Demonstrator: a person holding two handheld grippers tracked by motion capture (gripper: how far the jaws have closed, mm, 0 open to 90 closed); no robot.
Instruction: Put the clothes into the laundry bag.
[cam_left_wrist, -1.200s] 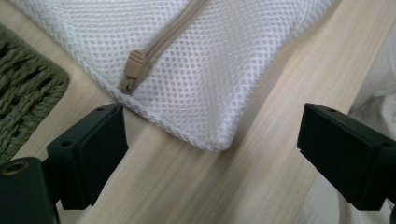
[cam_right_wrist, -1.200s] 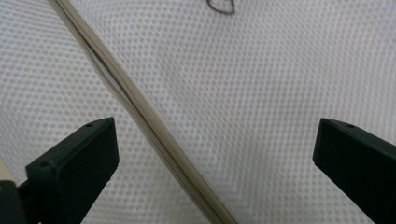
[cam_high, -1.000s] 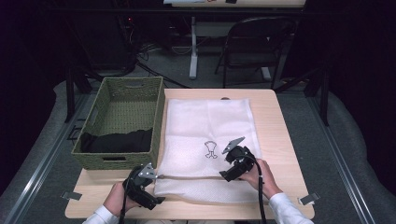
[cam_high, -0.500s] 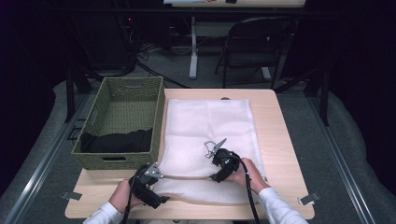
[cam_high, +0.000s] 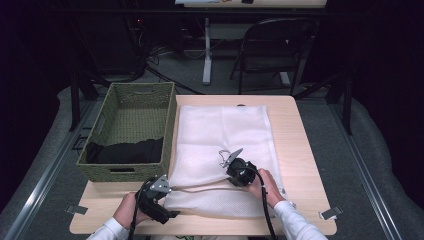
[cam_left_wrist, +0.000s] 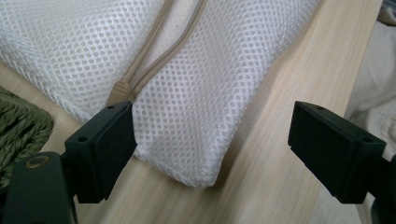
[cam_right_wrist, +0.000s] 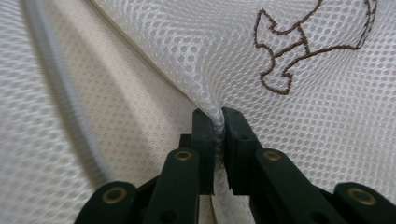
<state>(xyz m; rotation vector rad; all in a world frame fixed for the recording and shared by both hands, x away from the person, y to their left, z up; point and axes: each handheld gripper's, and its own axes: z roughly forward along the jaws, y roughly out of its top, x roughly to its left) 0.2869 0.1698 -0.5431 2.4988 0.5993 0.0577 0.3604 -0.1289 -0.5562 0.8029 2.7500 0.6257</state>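
- Two hand-held grippers are working at a pale wooden table (cam_high: 300, 150), seen from above, with a person's hands coming in from the near edge.
- A white mesh laundry bag (cam_high: 220, 135) is lying flat across the middle of the table, its zipper (cam_left_wrist: 159, 56) running along the near part.
- The right gripper (cam_right_wrist: 218, 126) is pinching a raised fold of the bag's upper mesh layer; its jaws have just been closing and are now clamped together on the fabric.
- A brown stitched outline motif (cam_right_wrist: 308, 46) is sitting on the mesh just beyond that pinch.
- In the high view the right gripper (cam_high: 231, 161) is resting near the bag's centre, held by the right hand (cam_high: 267, 186).
- The left gripper (cam_left_wrist: 212, 140) is standing with its jaws wide apart, straddling the bag's near left corner without pressing on it; the tan zipper end is lying just beside one jaw.
- The left hand (cam_high: 127, 215) is holding that gripper at the table's near left edge.
- A green woven basket (cam_high: 132, 100) is standing to the left of the bag, with dark cloth (cam_high: 125, 150) lying inside its near end.
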